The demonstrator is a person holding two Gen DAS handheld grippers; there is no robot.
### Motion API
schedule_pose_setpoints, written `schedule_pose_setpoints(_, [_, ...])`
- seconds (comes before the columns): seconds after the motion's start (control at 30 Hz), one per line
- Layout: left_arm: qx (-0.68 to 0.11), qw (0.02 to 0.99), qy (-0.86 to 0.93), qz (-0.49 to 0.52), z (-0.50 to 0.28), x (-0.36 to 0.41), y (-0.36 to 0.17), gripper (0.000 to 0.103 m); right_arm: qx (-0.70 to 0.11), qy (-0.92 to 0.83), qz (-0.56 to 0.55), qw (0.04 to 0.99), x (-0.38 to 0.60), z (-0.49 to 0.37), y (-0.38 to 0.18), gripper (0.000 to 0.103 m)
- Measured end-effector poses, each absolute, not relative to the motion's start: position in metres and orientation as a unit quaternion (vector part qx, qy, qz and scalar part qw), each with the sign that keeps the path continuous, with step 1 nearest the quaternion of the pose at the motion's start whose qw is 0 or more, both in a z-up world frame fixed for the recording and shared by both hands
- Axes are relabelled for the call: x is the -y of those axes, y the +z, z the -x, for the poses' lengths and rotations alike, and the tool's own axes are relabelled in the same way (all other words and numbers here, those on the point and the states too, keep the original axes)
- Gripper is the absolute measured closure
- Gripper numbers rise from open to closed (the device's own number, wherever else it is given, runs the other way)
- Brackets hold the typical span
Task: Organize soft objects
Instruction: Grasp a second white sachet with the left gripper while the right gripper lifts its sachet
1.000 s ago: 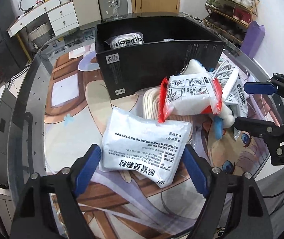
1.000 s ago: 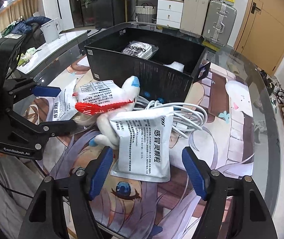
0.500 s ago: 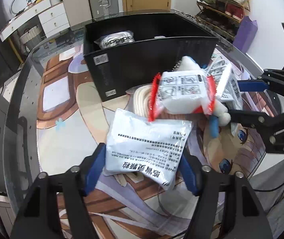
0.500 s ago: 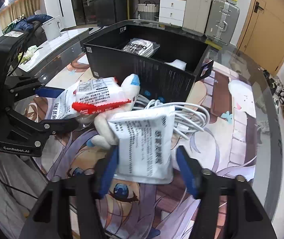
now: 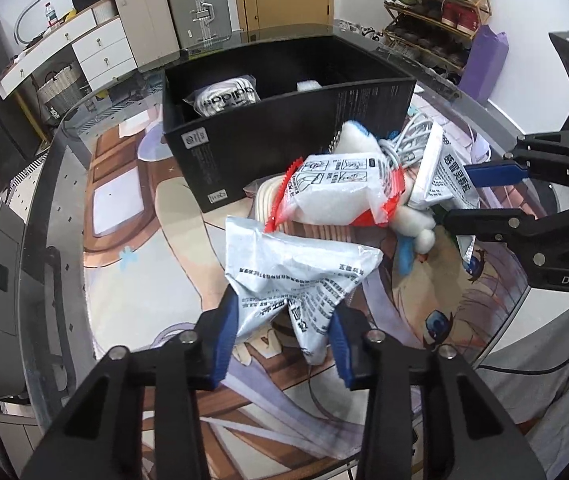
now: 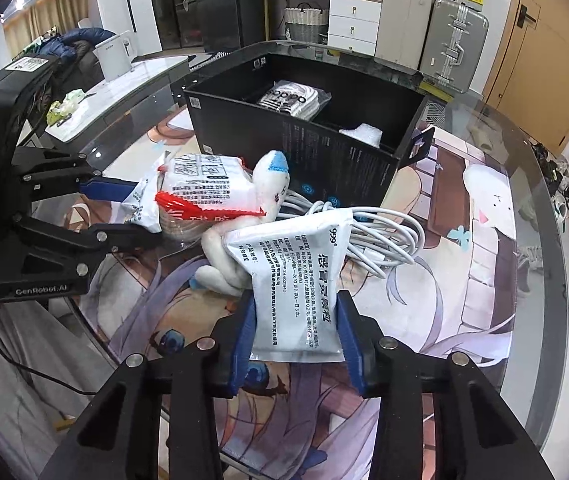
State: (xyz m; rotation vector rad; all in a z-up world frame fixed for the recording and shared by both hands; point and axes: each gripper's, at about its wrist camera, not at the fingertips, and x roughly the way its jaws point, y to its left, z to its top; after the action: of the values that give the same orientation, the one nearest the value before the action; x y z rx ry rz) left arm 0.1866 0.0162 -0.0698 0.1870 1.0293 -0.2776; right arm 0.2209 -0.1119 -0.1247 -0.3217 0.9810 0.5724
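My left gripper (image 5: 282, 334) is shut on a crumpled silver medicine pouch (image 5: 300, 276), lifted off the mat. My right gripper (image 6: 296, 340) is shut on a second silver "999" pouch (image 6: 300, 284); it also shows in the left wrist view (image 5: 444, 172). Between them lie a red-edged white packet (image 5: 340, 194), a white and blue plush toy (image 6: 260, 216) and a coiled white cable (image 6: 368, 236). A black box (image 5: 284, 140) behind them holds an adidas bag (image 6: 290, 100) and a white item (image 6: 360, 134).
A round glass table (image 6: 540, 216) with a printed anime mat carries everything. The box stands toward its far side. A shoe rack (image 5: 432, 12), suitcases (image 5: 196, 4) and a white drawer unit (image 6: 348, 20) stand beyond the table.
Both grippers have closed from open onto their pouches. The left pouch has crumpled and risen. The right pouch is squeezed narrower and tilted up.
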Motion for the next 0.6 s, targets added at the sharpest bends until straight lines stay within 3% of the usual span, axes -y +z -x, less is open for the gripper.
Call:
schedule_pose_setpoints(0.13, [-0.482,0.861,-0.132,-0.091,-0.184,-0.018,-0.062,0.079,-0.454,0.275,0.149,0.834,0.112,-0.216,-0.116,0.065])
schedule_pose_setpoints(0.6, [-0.452,0.875,-0.152,-0.085,-0.170,-0.014,-0.032,0.081,-0.425,0.285,0.135,0.849,0.118,-0.205,-0.087,0.065])
